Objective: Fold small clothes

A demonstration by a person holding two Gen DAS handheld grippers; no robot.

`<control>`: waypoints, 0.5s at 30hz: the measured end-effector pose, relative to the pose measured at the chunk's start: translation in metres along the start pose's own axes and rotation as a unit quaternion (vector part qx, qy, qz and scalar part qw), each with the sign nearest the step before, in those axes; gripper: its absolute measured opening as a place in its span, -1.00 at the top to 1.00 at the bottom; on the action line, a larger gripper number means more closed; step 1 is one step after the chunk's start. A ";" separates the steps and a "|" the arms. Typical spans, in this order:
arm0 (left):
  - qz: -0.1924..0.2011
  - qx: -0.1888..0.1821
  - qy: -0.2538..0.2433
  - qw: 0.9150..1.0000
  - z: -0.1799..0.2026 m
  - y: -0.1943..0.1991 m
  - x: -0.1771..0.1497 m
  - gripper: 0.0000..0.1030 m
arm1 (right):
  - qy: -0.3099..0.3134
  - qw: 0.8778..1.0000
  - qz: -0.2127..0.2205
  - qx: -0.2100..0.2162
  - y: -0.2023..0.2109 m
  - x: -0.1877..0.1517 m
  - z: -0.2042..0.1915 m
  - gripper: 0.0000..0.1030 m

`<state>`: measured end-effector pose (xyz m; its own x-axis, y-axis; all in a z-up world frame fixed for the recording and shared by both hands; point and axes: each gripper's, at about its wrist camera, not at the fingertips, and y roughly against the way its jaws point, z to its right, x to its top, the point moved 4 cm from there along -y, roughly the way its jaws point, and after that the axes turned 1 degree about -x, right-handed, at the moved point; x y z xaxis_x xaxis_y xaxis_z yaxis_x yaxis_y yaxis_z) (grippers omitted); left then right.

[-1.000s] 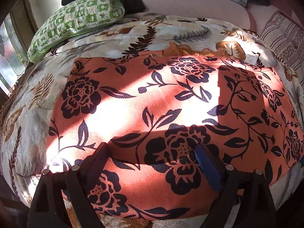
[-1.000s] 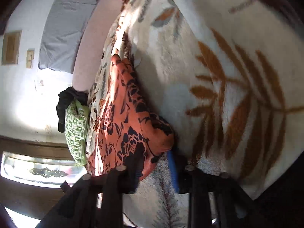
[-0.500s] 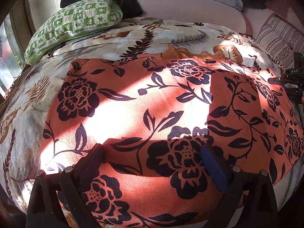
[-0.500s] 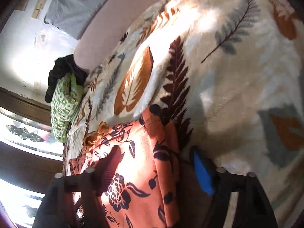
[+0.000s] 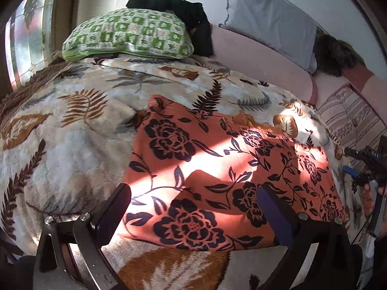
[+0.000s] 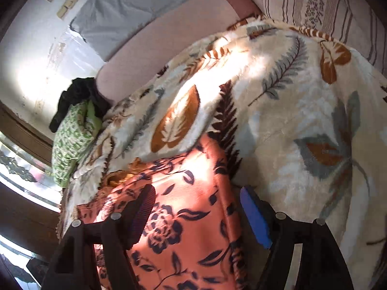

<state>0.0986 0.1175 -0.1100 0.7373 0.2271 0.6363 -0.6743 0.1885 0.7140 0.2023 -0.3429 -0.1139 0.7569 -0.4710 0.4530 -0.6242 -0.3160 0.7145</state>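
An orange garment with black flowers point(image 5: 217, 169) lies flat on a cream leaf-print blanket point(image 5: 72, 133). My left gripper point(image 5: 193, 205) is open and empty, hovering over the garment's near edge. My right gripper point(image 6: 196, 207) is open and empty over the garment's right edge point(image 6: 183, 217). It also shows in the left wrist view point(image 5: 358, 166) at the far right, just off the garment's right side.
A green patterned pillow point(image 5: 130, 36) with a black cloth point(image 5: 179, 9) behind it lies at the bed's far end. A grey pillow point(image 5: 271, 21) and a pink bolster point(image 5: 256, 58) line the wall. A striped cushion point(image 5: 350, 116) is at the right.
The left gripper pulled back and swung left, so the garment sits more to the right in its view. The right gripper swung round over the garment's right edge. Both stayed open.
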 end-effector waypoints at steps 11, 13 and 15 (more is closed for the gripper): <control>-0.107 -0.013 0.096 0.990 -0.067 -0.031 -0.042 0.71 | 0.042 0.985 -0.159 0.050 -0.047 -0.140 -0.046 -0.50; -0.110 -0.002 0.073 0.991 -0.062 -0.025 -0.039 0.70 | 0.031 0.988 -0.135 0.070 -0.038 -0.138 -0.039 -0.50; -0.115 -0.011 0.063 0.991 -0.056 -0.020 -0.035 0.64 | 0.019 0.986 -0.146 0.072 -0.040 -0.136 -0.036 -0.50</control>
<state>0.0840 0.1592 -0.1629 0.8610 0.2930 0.4156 -0.4914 0.2691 0.8283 0.1312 -0.2369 -0.1846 0.9133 -0.3125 0.2612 -0.3981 -0.5492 0.7348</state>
